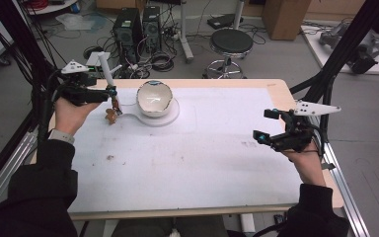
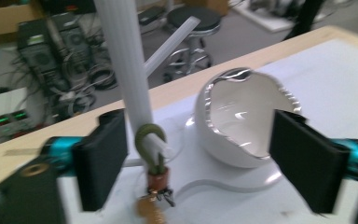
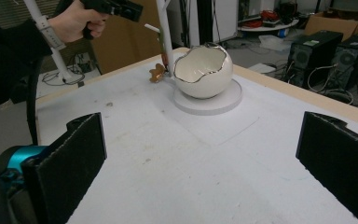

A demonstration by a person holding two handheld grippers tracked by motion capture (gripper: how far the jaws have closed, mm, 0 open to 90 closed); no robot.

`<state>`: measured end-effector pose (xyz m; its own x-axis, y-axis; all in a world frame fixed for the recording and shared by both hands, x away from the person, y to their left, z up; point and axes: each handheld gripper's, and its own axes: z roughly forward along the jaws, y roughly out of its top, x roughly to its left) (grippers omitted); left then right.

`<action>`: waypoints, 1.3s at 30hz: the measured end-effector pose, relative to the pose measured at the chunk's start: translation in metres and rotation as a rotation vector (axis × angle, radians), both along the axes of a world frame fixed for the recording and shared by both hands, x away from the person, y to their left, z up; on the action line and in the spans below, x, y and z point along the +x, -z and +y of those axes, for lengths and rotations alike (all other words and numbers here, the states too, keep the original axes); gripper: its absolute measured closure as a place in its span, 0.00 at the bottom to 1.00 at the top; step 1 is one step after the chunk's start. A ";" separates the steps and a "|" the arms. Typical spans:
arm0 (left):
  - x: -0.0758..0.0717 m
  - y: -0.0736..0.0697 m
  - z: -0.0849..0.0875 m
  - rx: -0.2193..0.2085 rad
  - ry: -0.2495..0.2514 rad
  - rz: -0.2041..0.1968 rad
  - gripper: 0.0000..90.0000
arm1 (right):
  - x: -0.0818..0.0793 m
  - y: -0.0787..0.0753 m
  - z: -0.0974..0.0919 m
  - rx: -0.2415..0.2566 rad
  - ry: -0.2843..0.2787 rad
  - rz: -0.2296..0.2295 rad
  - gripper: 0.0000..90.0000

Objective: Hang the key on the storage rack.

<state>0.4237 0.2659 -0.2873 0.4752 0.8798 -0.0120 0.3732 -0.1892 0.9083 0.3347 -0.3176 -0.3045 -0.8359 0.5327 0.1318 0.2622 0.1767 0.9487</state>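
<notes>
White table (image 1: 187,163) holds an egg-shaped bowl (image 1: 154,98); both grippers gape wide, empty.

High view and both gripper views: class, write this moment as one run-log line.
left gripper: open, at white stand | keyring charm: hanging on stand peg | egg-shaped bowl: on stand base | right gripper: open, apart

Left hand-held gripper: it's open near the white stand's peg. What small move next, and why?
Probably ease the left hand-held gripper back from the stand. Its jaws stand open, gripping nothing, and the keychain's green loop is hooked over the peg, its charm low by the table. Pulling straight back avoids snagging it or bumping the egg-shaped bowl.
</notes>
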 end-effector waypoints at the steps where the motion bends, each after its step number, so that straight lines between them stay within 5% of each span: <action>1: -0.004 -0.002 0.002 -0.027 0.016 0.001 0.14 | 0.000 0.000 0.000 0.000 0.000 0.002 0.01; 5: -0.022 -0.006 0.006 -0.054 0.084 0.024 0.14 | 0.000 -0.001 0.000 -0.003 0.002 -0.002 0.01; 6: -0.029 -0.007 0.006 -0.040 0.094 0.010 0.15 | 0.000 -0.002 0.000 -0.004 0.002 -0.001 0.01; 11: -0.068 -0.013 0.011 -0.115 0.165 -0.079 0.14 | 0.001 -0.004 -0.002 -0.008 0.013 -0.010 0.01; 15: -0.094 -0.009 0.014 -0.027 0.116 -0.131 0.14 | 0.002 -0.005 -0.006 -0.007 0.020 -0.014 0.01; 19: -0.116 0.005 0.025 -0.087 0.118 -0.154 0.14 | 0.001 -0.005 -0.010 0.002 0.037 -0.012 0.01; 20: -0.118 0.009 0.027 -0.097 0.115 -0.159 0.14 | 0.001 -0.004 -0.010 -0.002 0.034 -0.012 0.01; 22: -0.119 0.011 0.030 -0.087 0.041 -0.117 0.15 | 0.001 -0.001 -0.009 -0.032 0.029 0.003 0.01; 23: -0.121 0.011 0.031 -0.084 -0.005 -0.133 0.15 | 0.001 -0.001 -0.008 -0.040 0.030 0.009 0.01; 26: -0.128 0.011 0.035 -0.129 0.047 -0.162 0.17 | 0.002 0.000 -0.006 -0.055 0.031 0.011 0.01; 39: -0.126 0.011 0.029 -0.107 0.111 -0.149 0.17 | -0.002 -0.002 -0.008 -0.061 0.079 -0.011 0.01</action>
<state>0.2978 0.2949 -0.2986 0.5722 0.8197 -0.0251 0.2153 -0.1206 0.9691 0.3324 -0.3255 -0.3025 -0.7926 0.6034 0.0882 0.2669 0.2132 0.9399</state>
